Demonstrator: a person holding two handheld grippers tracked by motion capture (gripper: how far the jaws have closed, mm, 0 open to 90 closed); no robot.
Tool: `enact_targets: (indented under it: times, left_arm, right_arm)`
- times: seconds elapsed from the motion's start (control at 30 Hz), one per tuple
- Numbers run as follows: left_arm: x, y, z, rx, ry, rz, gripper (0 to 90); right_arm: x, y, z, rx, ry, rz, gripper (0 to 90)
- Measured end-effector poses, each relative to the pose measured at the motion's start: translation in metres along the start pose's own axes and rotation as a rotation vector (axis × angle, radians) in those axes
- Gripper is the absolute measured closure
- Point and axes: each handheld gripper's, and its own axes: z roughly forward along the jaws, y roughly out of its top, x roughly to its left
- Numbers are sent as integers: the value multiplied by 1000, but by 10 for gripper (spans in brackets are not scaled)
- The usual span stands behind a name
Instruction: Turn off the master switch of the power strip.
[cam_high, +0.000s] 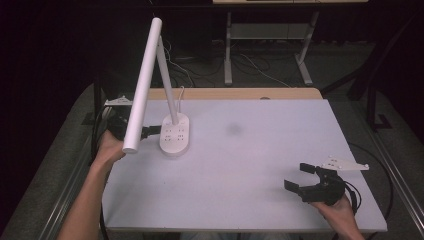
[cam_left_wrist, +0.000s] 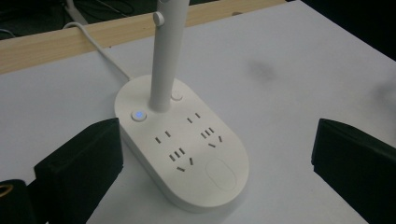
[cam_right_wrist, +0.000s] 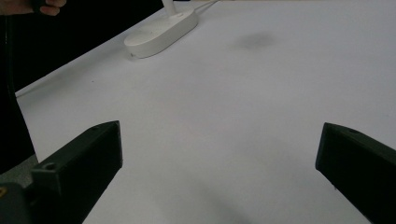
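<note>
A white desk lamp stands at the table's left, its oval base (cam_high: 175, 135) carrying several power sockets. Its long bar head (cam_high: 144, 82) slants up over the left hand. In the left gripper view the base (cam_left_wrist: 187, 154) shows a blue-lit button (cam_left_wrist: 138, 115) beside the stem (cam_left_wrist: 163, 70). My left gripper (cam_high: 151, 131) is open at the base's left side; its jaws (cam_left_wrist: 215, 140) stand wide, the base's near end between them. My right gripper (cam_high: 299, 177) rests open at the front right, nothing between its jaws (cam_right_wrist: 219, 144). The lamp base (cam_right_wrist: 161, 30) lies far ahead of it.
The white table (cam_high: 250, 165) has a faint grey smudge (cam_high: 233, 130) near its middle. A wooden strip (cam_high: 235, 93) runs along its far edge. The lamp's white cable (cam_left_wrist: 100, 49) leads off over that edge. A desk frame (cam_high: 265, 50) stands on the floor beyond.
</note>
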Motion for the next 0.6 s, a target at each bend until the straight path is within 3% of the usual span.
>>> enact_targets:
  times: [0.3,0.6]
  left_arm:
    - [10,11,4,15,18,13,15]
    - [22,15,6,25,29,-3,30]
  right_arm:
    - [1,0,0,6,0,0,1]
    - [0,0,0,13,-15,-2,1]
